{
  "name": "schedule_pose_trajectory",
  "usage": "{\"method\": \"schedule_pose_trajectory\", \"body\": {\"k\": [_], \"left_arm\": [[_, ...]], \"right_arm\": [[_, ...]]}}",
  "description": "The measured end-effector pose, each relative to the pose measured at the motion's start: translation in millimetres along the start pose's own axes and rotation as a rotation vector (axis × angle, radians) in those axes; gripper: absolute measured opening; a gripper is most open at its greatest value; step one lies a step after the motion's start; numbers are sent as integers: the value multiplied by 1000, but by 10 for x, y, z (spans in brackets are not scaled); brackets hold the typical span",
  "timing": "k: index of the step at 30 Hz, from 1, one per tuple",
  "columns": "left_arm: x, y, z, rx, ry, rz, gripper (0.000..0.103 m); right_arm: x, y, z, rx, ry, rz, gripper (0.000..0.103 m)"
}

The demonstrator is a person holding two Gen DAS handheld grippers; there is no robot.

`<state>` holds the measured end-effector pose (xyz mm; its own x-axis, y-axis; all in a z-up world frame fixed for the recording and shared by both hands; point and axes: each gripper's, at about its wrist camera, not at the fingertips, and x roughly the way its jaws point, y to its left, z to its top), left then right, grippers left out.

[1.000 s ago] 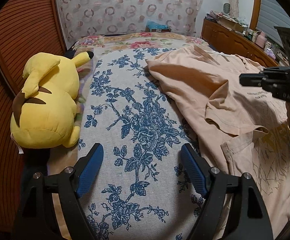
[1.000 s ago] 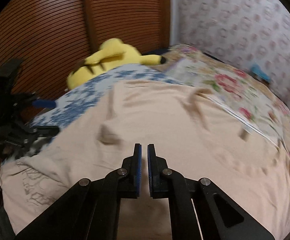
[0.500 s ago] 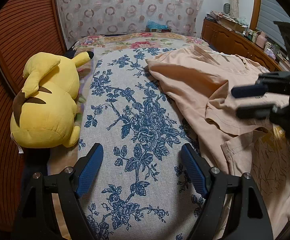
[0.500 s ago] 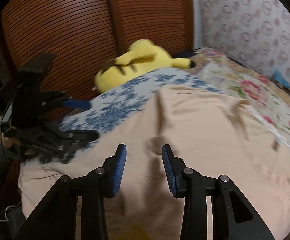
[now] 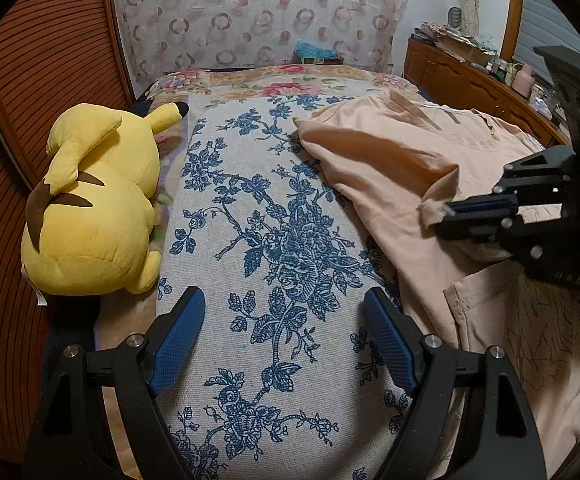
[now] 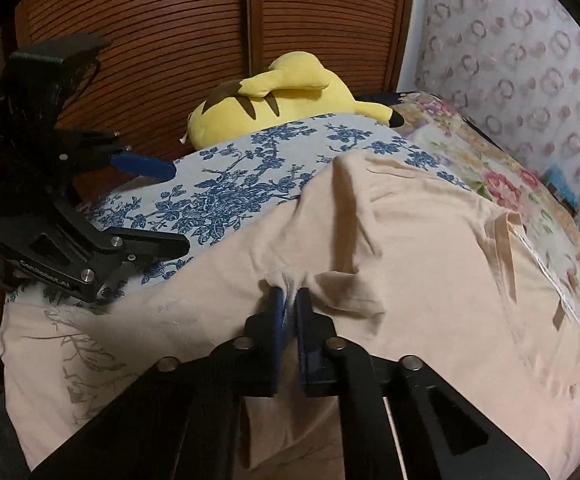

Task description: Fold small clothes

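Peach shirt [image 6: 429, 240] (collar toward headboard), lengthwise

wall: circle-patterned curtain [image 5: 258, 20] | left: slatted wooden doors [image 6: 162, 32] | right: wooden dresser [image 5: 469, 80] | bed [image 5: 250, 216]: blue floral cover

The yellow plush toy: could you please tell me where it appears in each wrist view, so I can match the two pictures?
Left wrist view: the yellow plush toy lies at the left edge, beside the blue floral cloth, against the slatted wooden doors.
Right wrist view: the plush toy lies at top centre, behind the far edge of that cloth.
Shared landmark: the peach T-shirt, pinched in the right gripper.
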<state>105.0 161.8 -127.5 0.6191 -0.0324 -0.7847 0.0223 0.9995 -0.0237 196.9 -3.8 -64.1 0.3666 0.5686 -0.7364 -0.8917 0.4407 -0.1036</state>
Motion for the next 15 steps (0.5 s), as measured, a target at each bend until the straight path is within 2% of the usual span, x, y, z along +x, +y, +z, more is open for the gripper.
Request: {"method": "schedule_pose_trajectory", "body": {"k": [4,9,13,14,15], "left_arm": [[0,6,-1,0,0,-1,82],[-1,-7,-1,0,0,0,82],[-1,0,-3,1,0,2,82],[-3,-8,-2,1,0,2,82],[-2,1,-1,2,0,3,82]], "right_arm": [[-165,-82,-40,58,-52,-29,5],[-477,-290,-202,161,-105,-105,5],[-675,-421,-401,234,-120,-201,5],[-715,-441,-456,246,-122,-208,9],[-723,-434,-489,254,-116,-211,19]]}}
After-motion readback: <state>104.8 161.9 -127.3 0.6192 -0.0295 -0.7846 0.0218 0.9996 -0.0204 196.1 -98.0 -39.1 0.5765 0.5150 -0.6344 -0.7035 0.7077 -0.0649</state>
